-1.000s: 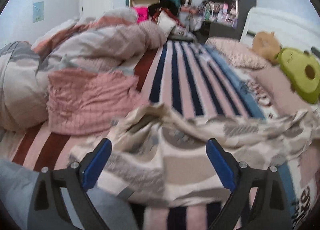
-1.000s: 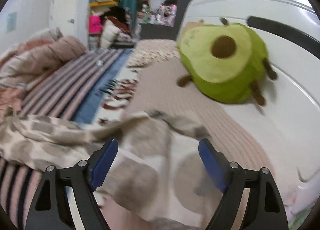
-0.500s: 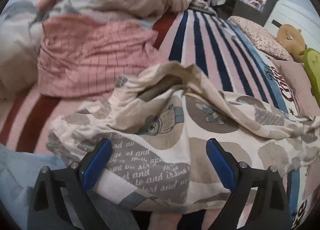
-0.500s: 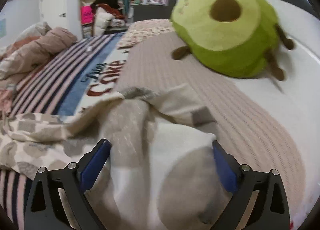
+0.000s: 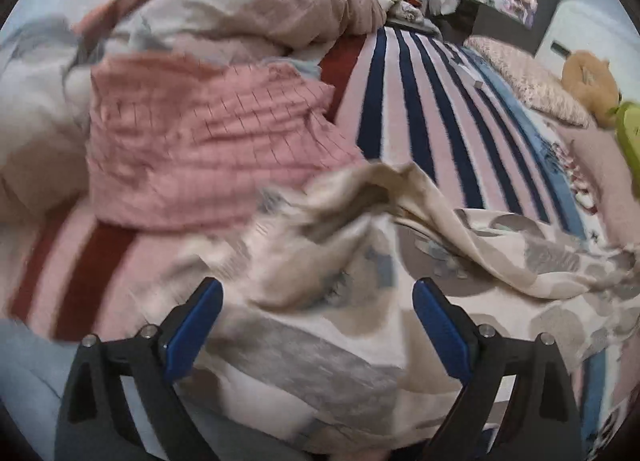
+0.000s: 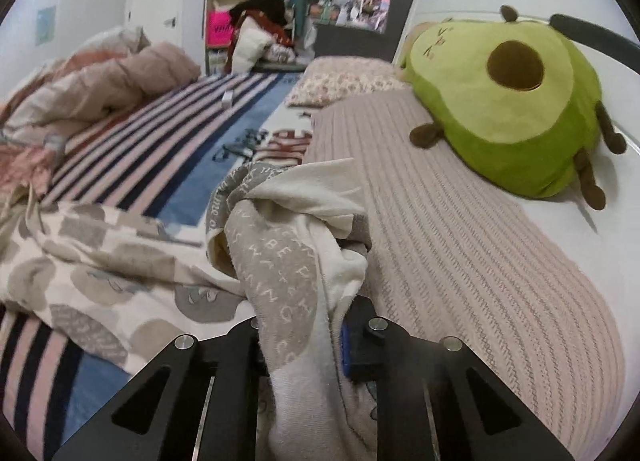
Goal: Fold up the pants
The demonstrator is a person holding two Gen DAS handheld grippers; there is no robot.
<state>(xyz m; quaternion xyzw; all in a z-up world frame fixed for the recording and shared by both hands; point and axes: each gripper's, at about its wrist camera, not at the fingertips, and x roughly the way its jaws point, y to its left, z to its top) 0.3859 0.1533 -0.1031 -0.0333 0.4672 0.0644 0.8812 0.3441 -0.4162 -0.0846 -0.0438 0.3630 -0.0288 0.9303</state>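
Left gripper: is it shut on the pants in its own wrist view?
No, the left gripper has its blue fingers spread wide apart over the pants.

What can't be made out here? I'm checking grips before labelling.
- Left wrist view: pants motion-blurred; whether the open left tool touches them is unclear.
- Right wrist view: right tool fingertips buried in bunched pants.
- Both views: pants' near edge cut off by frame.

Avocado plush (image 6: 516,109) on pillow (image 6: 460,245); striped blanket (image 5: 420,109), maybe duvet (image 5: 240,25).
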